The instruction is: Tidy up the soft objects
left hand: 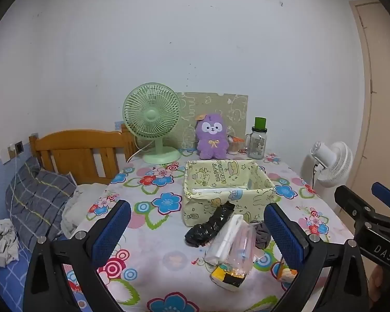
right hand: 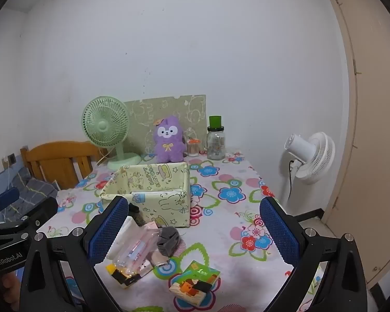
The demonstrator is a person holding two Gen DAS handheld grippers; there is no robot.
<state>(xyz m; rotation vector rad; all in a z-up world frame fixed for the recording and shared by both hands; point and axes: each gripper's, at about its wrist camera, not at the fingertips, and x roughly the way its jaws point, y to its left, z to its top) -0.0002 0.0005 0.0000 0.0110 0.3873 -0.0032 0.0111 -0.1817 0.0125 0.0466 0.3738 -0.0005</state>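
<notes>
A pale yellow cartoon-print fabric box [left hand: 228, 192] [right hand: 153, 189] stands open in the middle of the table. In front of it lies a pile: a crumpled black bag [left hand: 209, 225], a clear plastic packet [left hand: 234, 244] [right hand: 137, 247], a grey soft piece [left hand: 262, 234] [right hand: 167, 239], and two small printed packs [left hand: 228, 278] [right hand: 195, 282]. A purple plush toy [left hand: 211, 136] [right hand: 168, 140] sits behind the box. My left gripper [left hand: 197, 234] is open over the pile. My right gripper [right hand: 195, 231] is open, just right of the pile. Both are empty.
A floral cloth [left hand: 153, 260] [right hand: 234, 208] covers the table. At its back stand a green fan [left hand: 153, 124] [right hand: 109, 130], a glass jar with green lid [left hand: 257, 140] [right hand: 215, 140] and a patterned board [left hand: 221, 109]. A white fan [left hand: 330, 163] [right hand: 312, 156] stands right, a bed [left hand: 38, 195] left.
</notes>
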